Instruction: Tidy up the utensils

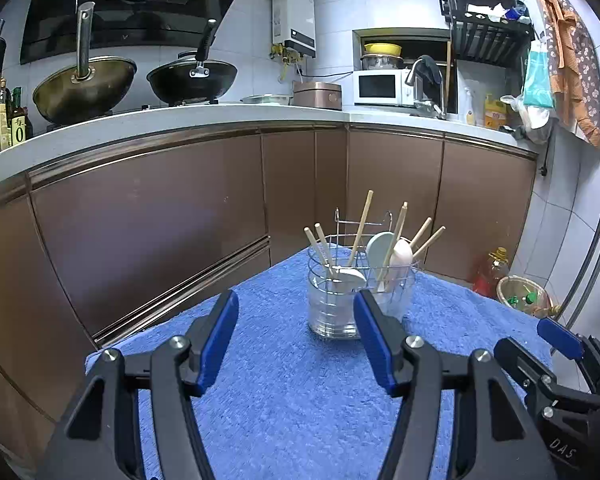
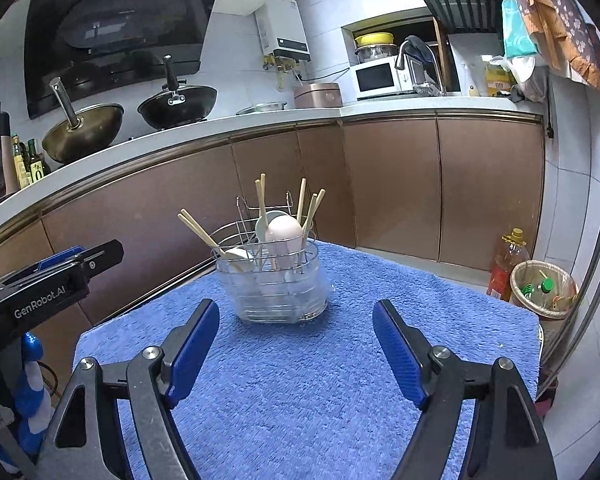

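A: Standing mid-towel (image 2: 300,380), the utensil holder (image 2: 274,280) looks light, clear-walled, slippery; grasp its wire rim.
B: Chopsticks (image 2: 262,200) inside: stiff, thin; pinch mid-shaft. Left gripper (image 1: 296,340) and right gripper (image 2: 296,344) gape, holding nothing.

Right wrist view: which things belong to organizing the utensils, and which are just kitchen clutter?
Job:
holder
chopsticks
spoons
towel
left tool and right tool, both open and empty

Lying about:
woks
microwave
rice cooker
oil bottle
bin
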Demonstrator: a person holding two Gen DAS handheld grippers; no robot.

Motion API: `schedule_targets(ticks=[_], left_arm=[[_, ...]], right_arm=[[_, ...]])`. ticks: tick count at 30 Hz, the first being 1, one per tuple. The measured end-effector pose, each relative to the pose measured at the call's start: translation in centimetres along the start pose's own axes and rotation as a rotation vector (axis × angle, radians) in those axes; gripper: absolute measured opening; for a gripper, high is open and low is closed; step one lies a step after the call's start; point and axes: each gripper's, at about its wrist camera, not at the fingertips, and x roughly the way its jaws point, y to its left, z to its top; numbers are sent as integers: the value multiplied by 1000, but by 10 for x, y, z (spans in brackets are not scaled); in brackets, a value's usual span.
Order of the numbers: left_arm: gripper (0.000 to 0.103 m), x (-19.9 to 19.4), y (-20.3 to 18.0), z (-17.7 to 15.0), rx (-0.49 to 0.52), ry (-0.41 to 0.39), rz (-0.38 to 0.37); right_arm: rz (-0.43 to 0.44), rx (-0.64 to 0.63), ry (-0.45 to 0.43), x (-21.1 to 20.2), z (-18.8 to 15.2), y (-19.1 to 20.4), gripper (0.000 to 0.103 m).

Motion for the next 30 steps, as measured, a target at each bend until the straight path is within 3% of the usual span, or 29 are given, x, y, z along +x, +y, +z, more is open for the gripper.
schedule_targets(ticks=[30], left_arm=[[62, -54, 15, -10, 11, -24, 34]], right_arm=[[-53, -57, 12, -34, -3, 22, 90]])
